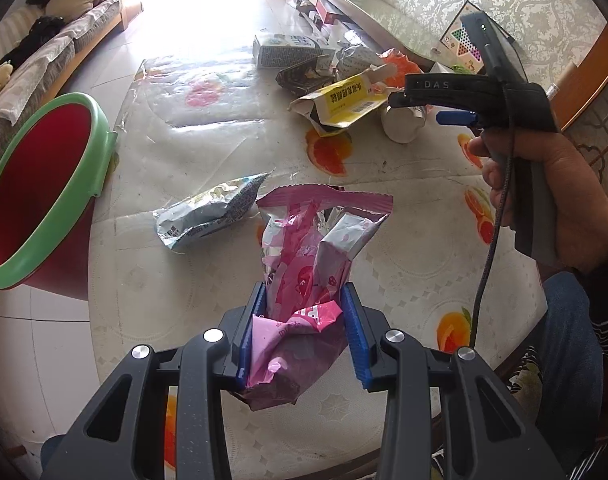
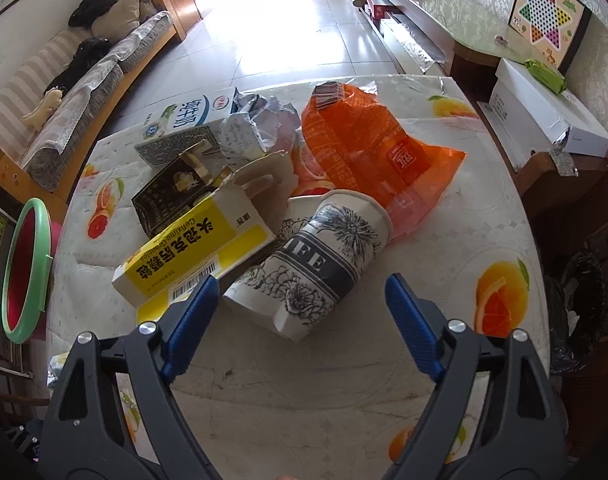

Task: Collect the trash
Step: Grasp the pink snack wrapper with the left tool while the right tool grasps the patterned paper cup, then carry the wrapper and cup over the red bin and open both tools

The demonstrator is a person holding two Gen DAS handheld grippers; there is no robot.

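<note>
Now | left gripper (image 1: 304, 332) clamps pink wrapper (image 1: 308, 256) | right gripper (image 2: 301, 320) spread

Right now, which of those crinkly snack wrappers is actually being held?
The pink wrapper, pinched in the left gripper. The silver-blue wrapper lies loose on the table.

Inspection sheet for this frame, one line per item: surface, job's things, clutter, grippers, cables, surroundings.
Surface: table under a fruit-print cover.
Job's things: pink wrapper in the left gripper; silver wrapper lying beside it; paper cup on its side; yellow box, milk carton, orange bag behind; red bin off the table's left edge.
Clutter: nothing seen besides the trash.
Grippers: left gripper shut on the pink wrapper; right gripper open, straddling the cup's base.
Cables: cable hanging from the right hand's grip.
Surroundings: sofa, board game.
</note>
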